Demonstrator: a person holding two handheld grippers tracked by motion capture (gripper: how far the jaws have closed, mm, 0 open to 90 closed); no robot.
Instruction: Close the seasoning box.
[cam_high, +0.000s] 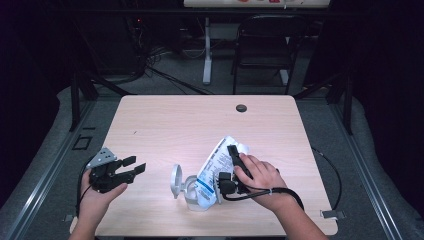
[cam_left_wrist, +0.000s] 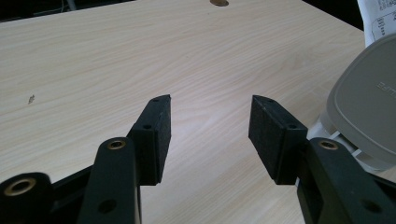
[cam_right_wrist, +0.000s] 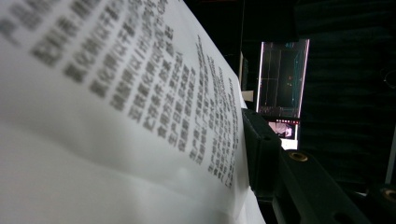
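high view: right tool (cam_high: 235, 167) clamped on white bag (cam_high: 212, 170); left tool (cam_high: 131, 167) apart, away.

A lab or recording studio, not a home: one bare wooden table (cam_high: 165, 120) stands on grey carpet (cam_high: 52, 145) ringed by black curtains (cam_high: 385, 75). Metal rails (cam_high: 47, 170) run along the floor, loose cables (cam_high: 165, 75) lie behind, and a folding chair (cam_high: 262, 45) and a desk leg (cam_high: 207, 55) stand at the back
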